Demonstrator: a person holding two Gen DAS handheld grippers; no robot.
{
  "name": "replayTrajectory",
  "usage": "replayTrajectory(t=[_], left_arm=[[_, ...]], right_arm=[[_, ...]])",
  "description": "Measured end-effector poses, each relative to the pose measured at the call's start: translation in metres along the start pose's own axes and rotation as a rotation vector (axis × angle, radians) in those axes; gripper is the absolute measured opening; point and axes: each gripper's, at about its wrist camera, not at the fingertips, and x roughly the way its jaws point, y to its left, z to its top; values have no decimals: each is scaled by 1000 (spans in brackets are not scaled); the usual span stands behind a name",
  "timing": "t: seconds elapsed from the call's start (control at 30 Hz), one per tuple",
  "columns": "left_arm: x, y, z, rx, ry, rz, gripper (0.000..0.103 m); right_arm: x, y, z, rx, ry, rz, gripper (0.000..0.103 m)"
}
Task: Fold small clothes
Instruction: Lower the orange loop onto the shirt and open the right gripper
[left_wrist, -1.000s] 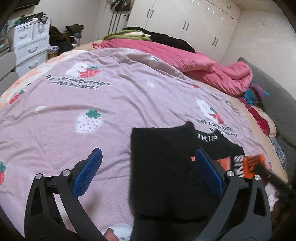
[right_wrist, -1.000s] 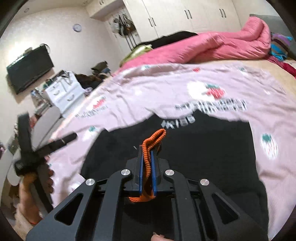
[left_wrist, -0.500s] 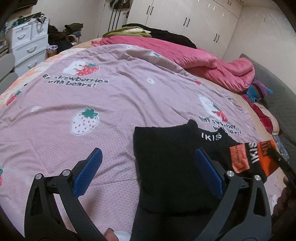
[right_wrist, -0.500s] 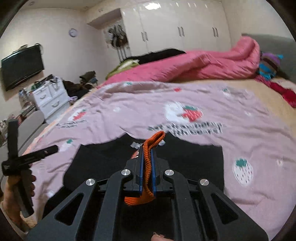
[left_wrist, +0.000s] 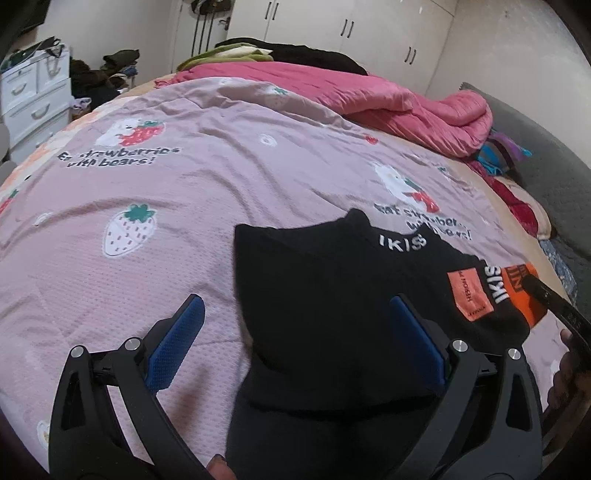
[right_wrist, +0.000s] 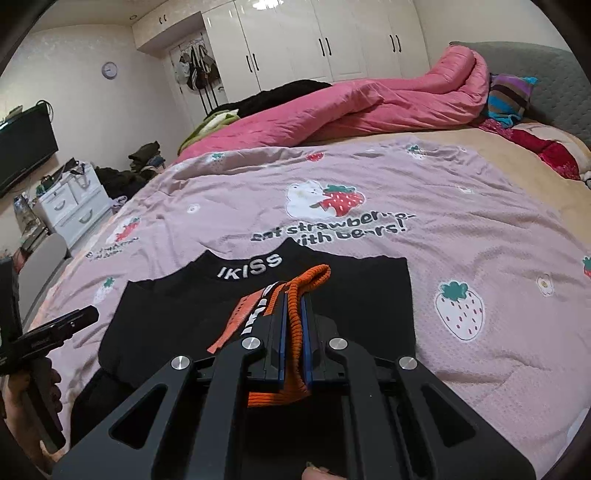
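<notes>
Right gripper is clamped on the orange ribbed cuff above the black sweater. Left gripper hangs spread wide over the sweater's near left part, gripping nothing.

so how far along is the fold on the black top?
Done: black IKISS sweater lies flat on the pink strawberry bedspread. In hand: right gripper clamps its orange ribbed cuff, sleeve drawn inward. Left gripper open, idle. Left: remaining folds.

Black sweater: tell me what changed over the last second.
The right hand-held gripper carried the orange cuff down and in over the black sweater, whose far edge now lies flatter on the pink bedspread. It stayed clamped; the left hand-held gripper stayed open, holding nothing.
</notes>
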Motion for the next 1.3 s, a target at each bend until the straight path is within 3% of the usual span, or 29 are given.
replayTrajectory(t=[0.4, 0.53, 0.6, 0.63, 0.73, 0.77, 0.97, 1.07, 1.3], left_arm=[[10, -21, -7, 65, 39, -25, 85], [15, -29, -10, 90, 71, -66, 71], [17, -32, -13, 92, 93, -99, 70], [18, -33, -14, 98, 100, -105, 70], [23, -41, -18, 130, 121, -96, 70], [24, -42, -20, 135, 128, -95, 70], [36, -45, -29, 150, 182, -69, 70], [40, -46, -33, 160, 200, -56, 70], [42, -47, -36, 175, 214, -48, 71]], right_arm=[[9, -8, -4, 31, 54, -11, 7], [17, -10, -7, 34, 106, -3, 8], [21, -11, -10, 42, 122, -12, 9], [21, -12, -10, 44, 125, -21, 10], [16, -14, -8, 53, 99, -59, 33], [15, -15, -8, 56, 92, -62, 36], [9, -9, -7, 35, 80, -38, 37], [11, 7, -10, -17, 97, -3, 46], [20, 50, -25, -157, 153, 64, 49]])
